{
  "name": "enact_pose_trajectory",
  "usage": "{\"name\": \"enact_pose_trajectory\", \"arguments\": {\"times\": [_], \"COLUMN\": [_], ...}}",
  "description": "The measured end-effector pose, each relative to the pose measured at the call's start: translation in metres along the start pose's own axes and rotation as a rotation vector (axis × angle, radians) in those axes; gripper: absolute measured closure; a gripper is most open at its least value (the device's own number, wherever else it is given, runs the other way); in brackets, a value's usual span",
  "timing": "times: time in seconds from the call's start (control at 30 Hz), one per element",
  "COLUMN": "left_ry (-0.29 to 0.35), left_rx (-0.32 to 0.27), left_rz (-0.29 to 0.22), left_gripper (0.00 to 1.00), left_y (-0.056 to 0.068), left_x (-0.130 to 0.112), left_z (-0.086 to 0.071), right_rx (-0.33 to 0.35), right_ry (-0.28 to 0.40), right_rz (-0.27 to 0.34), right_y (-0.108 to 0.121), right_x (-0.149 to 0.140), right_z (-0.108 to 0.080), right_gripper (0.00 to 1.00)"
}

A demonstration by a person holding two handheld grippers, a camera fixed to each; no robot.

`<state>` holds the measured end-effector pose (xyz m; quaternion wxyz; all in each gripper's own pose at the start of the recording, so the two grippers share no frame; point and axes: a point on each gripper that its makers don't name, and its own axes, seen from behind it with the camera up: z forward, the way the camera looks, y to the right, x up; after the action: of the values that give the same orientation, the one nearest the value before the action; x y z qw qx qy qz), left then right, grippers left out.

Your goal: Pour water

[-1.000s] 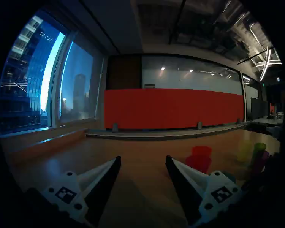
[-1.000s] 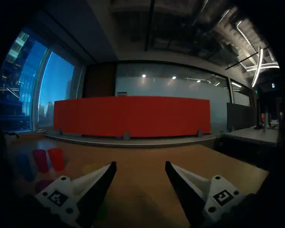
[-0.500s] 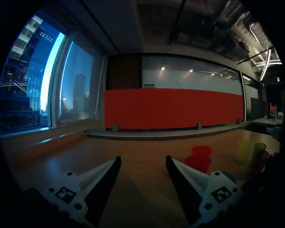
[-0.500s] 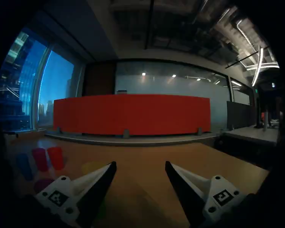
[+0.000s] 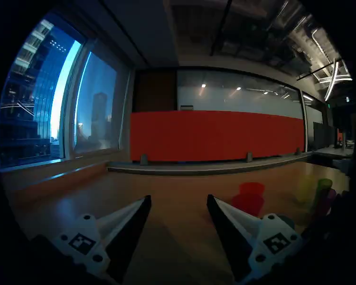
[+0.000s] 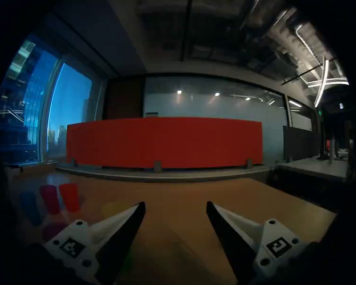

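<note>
Coloured plastic cups stand on a wooden table [image 5: 178,190] in dim light. In the left gripper view a red cup [image 5: 250,194] sits just right of my right finger, with a yellow cup [image 5: 305,188], a green cup [image 5: 323,186] and a purple cup [image 5: 328,199] farther right. My left gripper [image 5: 178,202] is open and holds nothing. In the right gripper view a red cup [image 6: 70,197], a pink cup [image 6: 50,198] and a blue cup [image 6: 30,207] stand at the left, with a yellow cup [image 6: 114,208] beside my left finger. My right gripper [image 6: 175,206] is open and holds nothing.
A long red partition [image 5: 216,135] runs along the table's far edge, with a glass wall behind it. Tall windows [image 5: 40,109] line the left side. Another desk [image 6: 315,168] stands off to the right.
The right gripper view has tipped down a touch, so the partition sits slightly higher. The left gripper has not moved.
</note>
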<state>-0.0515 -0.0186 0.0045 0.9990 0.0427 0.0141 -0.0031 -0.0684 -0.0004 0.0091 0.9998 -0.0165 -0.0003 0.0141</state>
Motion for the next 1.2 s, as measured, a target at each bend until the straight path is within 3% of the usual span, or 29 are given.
{"name": "enact_pose_trajectory", "arguments": {"times": [1.2], "left_ry": [0.0], "left_rx": [0.001], "left_rz": [0.0], "left_gripper": [0.14], "left_y": [-0.001], "left_x": [0.0009], "left_z": [-0.0002], "right_rx": [0.0], "right_ry": [0.0], "right_rz": [-0.001], "right_y": [0.0011], "right_x": [-0.0013], "right_z": [0.0006], "right_gripper": [0.01]}}
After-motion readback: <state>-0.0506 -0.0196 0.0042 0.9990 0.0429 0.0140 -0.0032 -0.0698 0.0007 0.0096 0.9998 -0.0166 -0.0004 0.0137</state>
